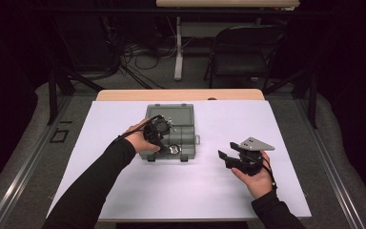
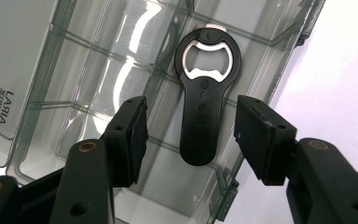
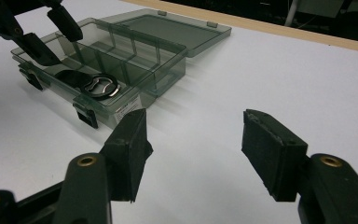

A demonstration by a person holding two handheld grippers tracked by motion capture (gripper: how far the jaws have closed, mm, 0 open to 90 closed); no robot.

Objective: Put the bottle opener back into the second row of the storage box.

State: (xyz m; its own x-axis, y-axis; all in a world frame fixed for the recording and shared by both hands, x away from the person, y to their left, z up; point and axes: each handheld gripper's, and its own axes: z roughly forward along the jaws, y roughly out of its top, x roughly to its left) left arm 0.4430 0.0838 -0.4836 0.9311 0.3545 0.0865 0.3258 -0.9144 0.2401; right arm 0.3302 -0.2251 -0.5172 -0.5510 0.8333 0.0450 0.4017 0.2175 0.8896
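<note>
A smoky grey see-through organizer box (image 3: 135,60) holds a black bottle opener (image 2: 205,100) with a silver metal head. White sheet (image 1: 209,186) covers the tan table (image 1: 181,94). Both claws black.

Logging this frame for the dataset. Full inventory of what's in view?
organiser box: 1, clear smoky grey plastic, lid open, mid-table on the white sheet
bottle opener: 1, black with a silver mouth, lying in a box compartment
white sheet: 1, covers the table top
table: 1, light wood edge at the far side
folding chair: 1, black, on the floor beyond the table
cables: several, dark, on the floor beyond the table
left gripper: 1, black, open, over the opener's handle
right gripper: 1, black, open, over bare sheet
</note>
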